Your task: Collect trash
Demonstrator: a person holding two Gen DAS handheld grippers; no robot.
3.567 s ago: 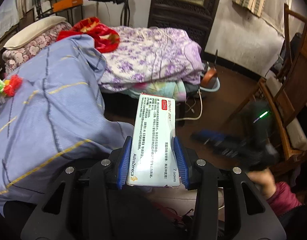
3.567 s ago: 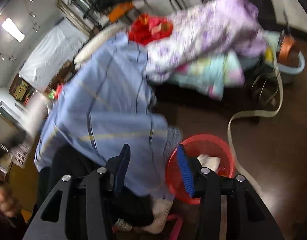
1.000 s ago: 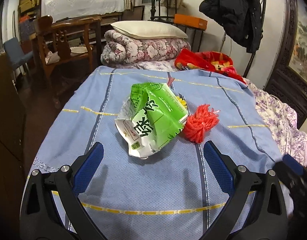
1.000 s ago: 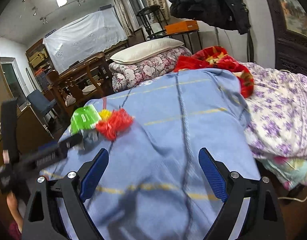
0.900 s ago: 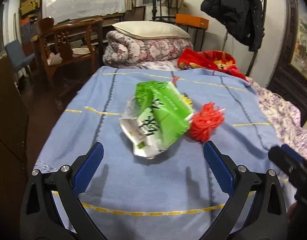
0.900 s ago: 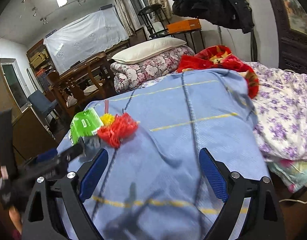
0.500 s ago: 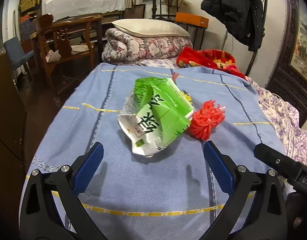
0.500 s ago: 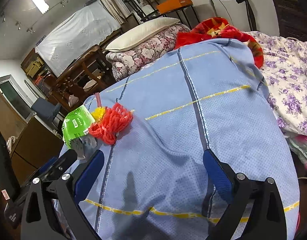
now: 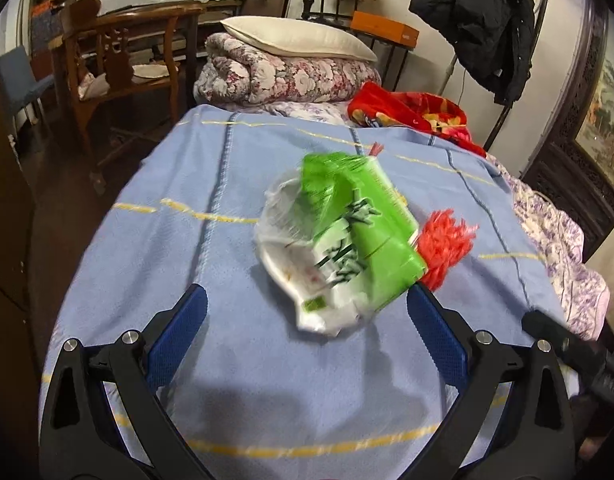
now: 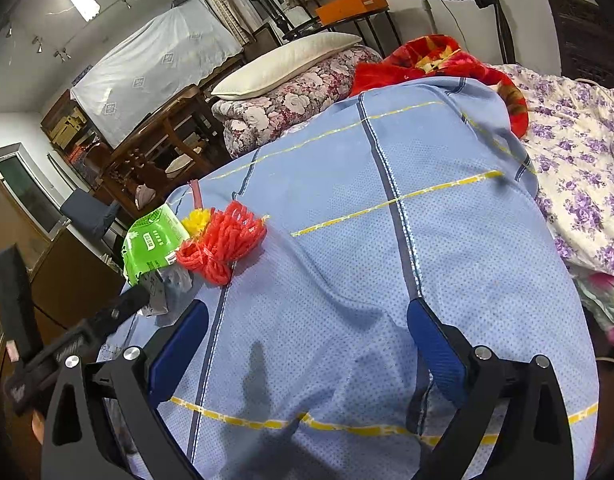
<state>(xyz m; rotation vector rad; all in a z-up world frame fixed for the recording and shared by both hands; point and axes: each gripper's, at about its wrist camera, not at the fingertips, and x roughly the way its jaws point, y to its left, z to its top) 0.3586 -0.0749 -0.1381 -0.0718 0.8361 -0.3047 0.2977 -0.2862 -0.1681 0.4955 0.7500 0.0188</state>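
A crumpled green and white plastic wrapper lies on the blue bedspread, with a red mesh net touching its right side. My left gripper hangs just short of the wrapper, open wide with nothing between its blue pads. In the right wrist view the same wrapper and red net lie at the bed's left edge, beside a small yellow scrap. My right gripper is open over bare bedspread, well right of the trash. The left gripper's finger reaches in beside the wrapper.
A floral quilt with a white pillow lies at the bed's head, next to a red blanket. A wooden chair stands left of the bed. A purple flowered cover drapes the right side.
A medicine box held in my left gripper earlier is gone and its jaws are wide. Over the last second the left gripper closed in on the green wrapper; the right gripper tilted down over the bedspread.
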